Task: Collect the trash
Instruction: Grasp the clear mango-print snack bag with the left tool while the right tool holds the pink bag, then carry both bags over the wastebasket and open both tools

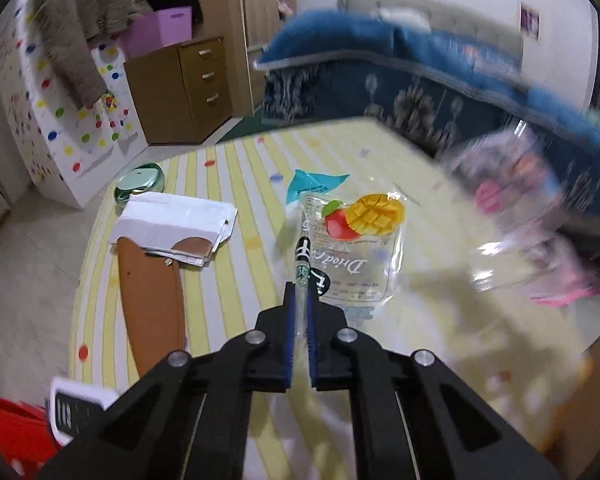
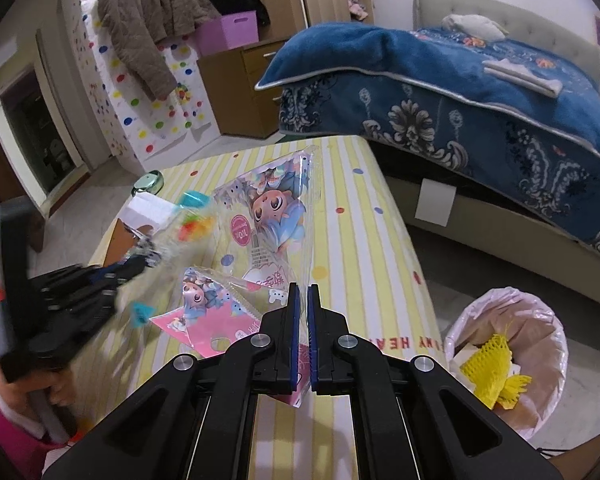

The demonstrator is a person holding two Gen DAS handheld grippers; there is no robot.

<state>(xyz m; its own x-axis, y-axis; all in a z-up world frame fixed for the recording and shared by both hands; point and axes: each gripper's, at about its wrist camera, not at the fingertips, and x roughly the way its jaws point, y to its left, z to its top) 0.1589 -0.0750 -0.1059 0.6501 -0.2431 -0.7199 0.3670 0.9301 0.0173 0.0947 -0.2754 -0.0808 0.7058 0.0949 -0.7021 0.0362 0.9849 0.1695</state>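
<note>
counting what we have before us: two grippers, two clear snack wrappers in their grip, one bin, one stack of papers, one green tin; our left gripper has its jaws pressed together on the near edge of the dried mango bag, a clear pouch printed with a red fruit and cut mango, which stretches away from the fingertips over the striped table; whether the far end touches the cloth we cannot tell; our right gripper is likewise clamped, on the cartoon wrapper, a clear packet printed with a big-eyed figure that stands up and away from the pads, with a pink flap folded down to the left of them; in the right wrist view the left gripper shows blurred at the left, the mango bag trailing from it; the lined bin, holding a yellow net, stands on the floor to the right of the table, well apart from both wrappers; the papers and the green tin lie at the table's far left.
</note>
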